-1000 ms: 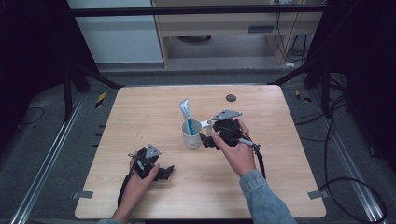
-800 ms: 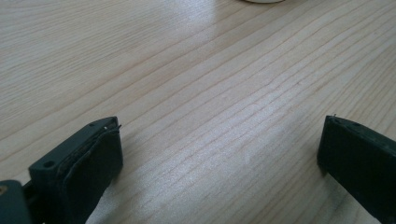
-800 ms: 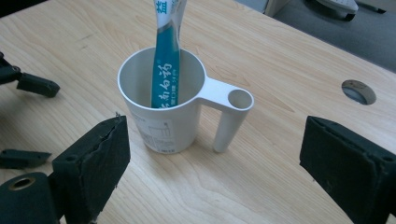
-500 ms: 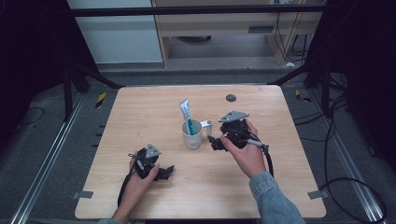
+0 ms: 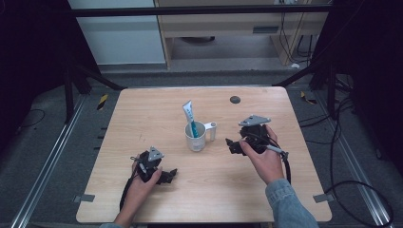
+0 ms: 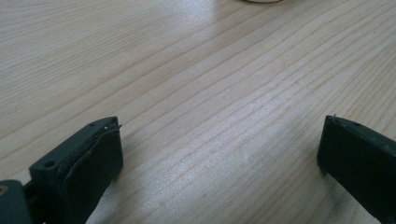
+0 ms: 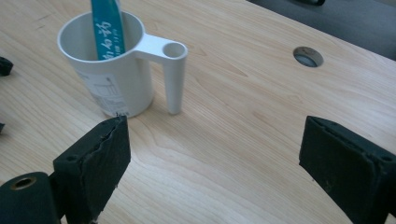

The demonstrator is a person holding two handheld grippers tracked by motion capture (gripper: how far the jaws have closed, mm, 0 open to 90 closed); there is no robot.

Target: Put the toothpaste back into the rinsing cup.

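Note:
A white cup [image 5: 196, 137] with a side handle stands mid-table, holding a blue-and-white toothpaste tube [image 5: 189, 116] upright. My right gripper [image 5: 233, 145] rests just right of the cup, open and holding nothing. In the right gripper view the cup [image 7: 112, 74] and the tube [image 7: 106, 28] sit beyond the left jaw, and the right gripper [image 7: 215, 154] spans bare wood. My left gripper [image 5: 168, 175] lies low on the table near the front left, open and pointing right. In the left gripper view the left gripper [image 6: 219, 154] has only wood grain between its wide-apart jaws.
The wooden table [image 5: 142, 109] has a round cable hole [image 5: 235, 99] at the back right, seen as a hole [image 7: 308, 56] in the right gripper view. A dark metal frame and floor cables surround the table.
My right gripper has drawn back from the cup, to the right and slightly toward the person. The left gripper has stayed put.

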